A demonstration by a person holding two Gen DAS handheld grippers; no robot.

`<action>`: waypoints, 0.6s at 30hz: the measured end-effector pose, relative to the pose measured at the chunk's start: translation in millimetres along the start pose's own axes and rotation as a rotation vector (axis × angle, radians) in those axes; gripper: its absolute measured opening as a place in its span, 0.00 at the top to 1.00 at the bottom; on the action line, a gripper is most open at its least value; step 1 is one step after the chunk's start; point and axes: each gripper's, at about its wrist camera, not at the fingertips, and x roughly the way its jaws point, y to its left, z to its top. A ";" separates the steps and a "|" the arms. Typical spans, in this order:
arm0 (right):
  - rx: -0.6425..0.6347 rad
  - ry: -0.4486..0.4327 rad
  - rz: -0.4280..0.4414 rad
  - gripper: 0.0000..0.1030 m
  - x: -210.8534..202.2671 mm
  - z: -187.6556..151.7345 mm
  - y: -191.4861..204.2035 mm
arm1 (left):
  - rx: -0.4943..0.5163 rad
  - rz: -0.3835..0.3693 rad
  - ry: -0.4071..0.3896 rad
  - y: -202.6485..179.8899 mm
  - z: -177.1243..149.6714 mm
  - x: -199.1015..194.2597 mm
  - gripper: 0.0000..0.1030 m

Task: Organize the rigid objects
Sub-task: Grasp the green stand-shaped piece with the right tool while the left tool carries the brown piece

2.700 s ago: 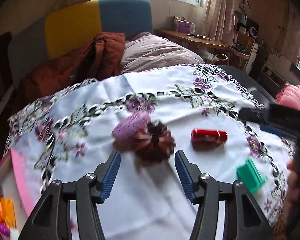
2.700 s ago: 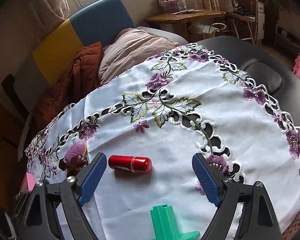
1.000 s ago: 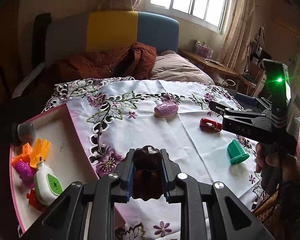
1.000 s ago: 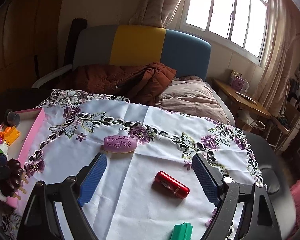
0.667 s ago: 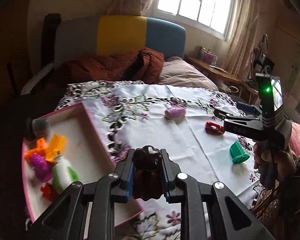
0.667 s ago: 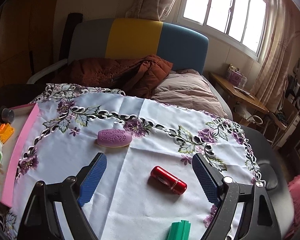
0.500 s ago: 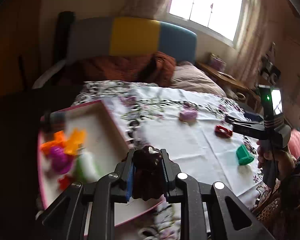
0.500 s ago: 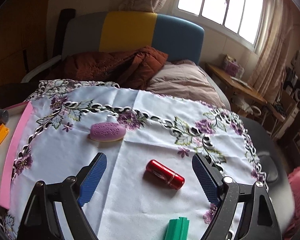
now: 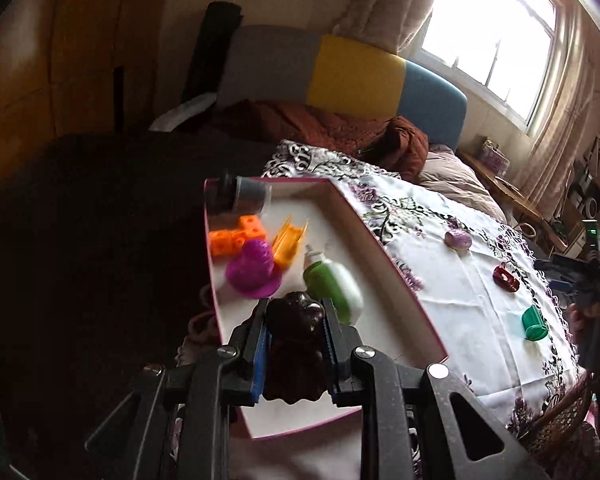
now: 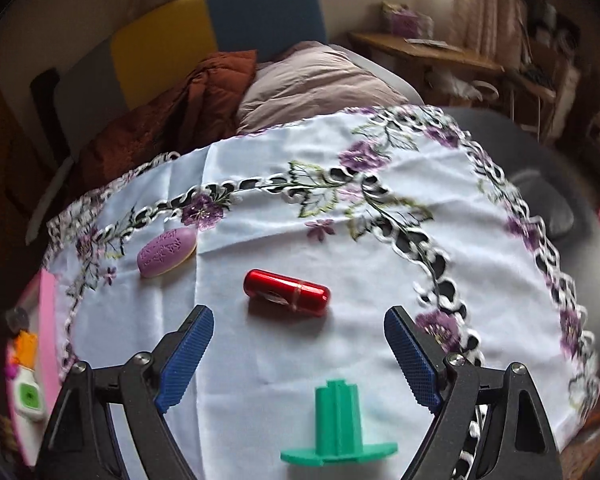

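Dark-brown fluted mould [image 9: 296, 344] sits clamped between the left gripper [image 9: 294, 328] pads, above the pink tray [image 9: 384, 256]; right gripper [image 10: 298, 340] jaws stand apart, red capsule [image 10: 286, 290] just ahead, green piece [image 10: 338, 424] between them

Brown mould [image 9: 296, 344] in left claw [image 9: 294, 320]

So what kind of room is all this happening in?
Most likely a bedroom in someone's home. There is a bed with a padded headboard and a pillow, a curtained window, and a flowered tablecloth spread out as the work surface.
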 end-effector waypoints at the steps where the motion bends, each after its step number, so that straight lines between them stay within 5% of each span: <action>1: 0.016 0.010 0.001 0.15 -4.5 0.3 -5.7 | -0.006 -0.005 0.004 1.4 -1.5 2.2 0.79; 15: -0.085 0.294 -0.068 0.16 26.5 -24.6 -5.9 | -0.006 -0.034 0.019 1.2 -8.3 7.6 0.79; 18: -0.111 0.395 -0.071 0.34 47.6 -30.1 0.3 | -0.018 -0.035 0.013 3.9 -7.3 5.1 0.79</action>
